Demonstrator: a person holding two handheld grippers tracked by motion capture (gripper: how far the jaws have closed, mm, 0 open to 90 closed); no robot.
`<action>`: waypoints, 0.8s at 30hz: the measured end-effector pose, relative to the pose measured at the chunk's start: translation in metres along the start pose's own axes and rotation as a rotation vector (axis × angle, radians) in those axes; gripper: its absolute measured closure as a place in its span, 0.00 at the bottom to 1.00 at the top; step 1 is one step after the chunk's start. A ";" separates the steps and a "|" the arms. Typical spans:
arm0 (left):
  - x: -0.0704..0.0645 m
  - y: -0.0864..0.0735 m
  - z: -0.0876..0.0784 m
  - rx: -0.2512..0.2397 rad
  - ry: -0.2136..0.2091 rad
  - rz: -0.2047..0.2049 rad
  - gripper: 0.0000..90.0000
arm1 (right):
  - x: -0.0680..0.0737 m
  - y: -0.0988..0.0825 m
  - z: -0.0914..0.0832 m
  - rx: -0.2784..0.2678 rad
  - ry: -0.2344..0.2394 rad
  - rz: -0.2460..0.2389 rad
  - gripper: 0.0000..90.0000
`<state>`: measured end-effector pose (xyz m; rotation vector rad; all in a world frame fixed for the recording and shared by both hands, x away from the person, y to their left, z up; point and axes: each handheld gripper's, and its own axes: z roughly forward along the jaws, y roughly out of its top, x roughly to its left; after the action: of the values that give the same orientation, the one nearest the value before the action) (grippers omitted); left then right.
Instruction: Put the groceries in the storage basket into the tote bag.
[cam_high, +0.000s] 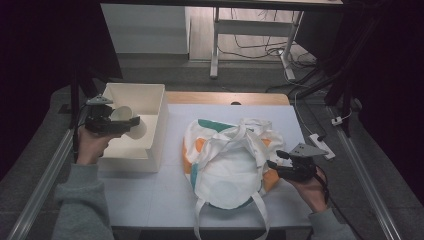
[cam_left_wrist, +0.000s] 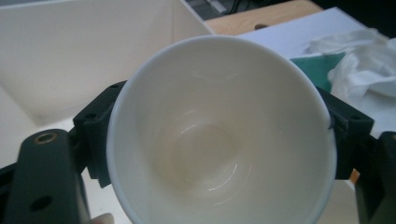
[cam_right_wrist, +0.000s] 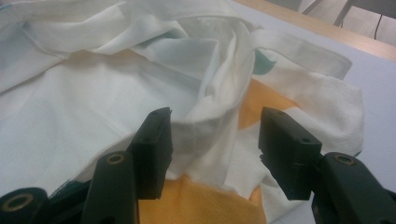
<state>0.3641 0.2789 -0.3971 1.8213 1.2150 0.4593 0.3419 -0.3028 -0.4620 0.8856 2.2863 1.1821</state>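
A white cup (cam_high: 122, 114) hangs over the open white box (cam_high: 150, 97) at the table's left, with my left gripper (cam_high: 131, 122) shut on it. In the left gripper view the cup (cam_left_wrist: 205, 140) faces me mouth first, empty, and both black jaws press on its sides around my left gripper (cam_left_wrist: 224, 135). A crumpled white cloth bag (cam_high: 227, 170) with orange and teal print lies mid-table. My right gripper (cam_high: 276, 159) is at its right edge. Its jaws stand open over a fold of the bag (cam_right_wrist: 93, 93), my right gripper (cam_right_wrist: 215, 121) not pressing on it.
The white table top (cam_high: 150, 195) has a wooden strip (cam_high: 225, 97) along its back edge. Metal rails run down both sides. A power strip (cam_high: 320, 145) and cables lie on the floor at right. The bag's straps (cam_high: 262, 210) trail to the front edge.
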 end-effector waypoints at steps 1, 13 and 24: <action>-0.001 0.001 -0.001 -0.009 -0.009 -0.001 0.22 | 0.000 0.000 -0.001 0.002 -0.002 -0.001 0.49; -0.014 0.008 -0.018 -0.112 -0.063 0.013 0.22 | 0.000 0.001 0.000 -0.002 -0.001 -0.001 0.48; -0.035 0.015 -0.026 -0.171 -0.132 0.052 0.22 | 0.000 0.000 0.000 0.000 -0.002 -0.001 0.47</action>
<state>0.3389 0.2582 -0.3650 1.7120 1.0103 0.4509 0.3421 -0.3025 -0.4618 0.8848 2.2852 1.1803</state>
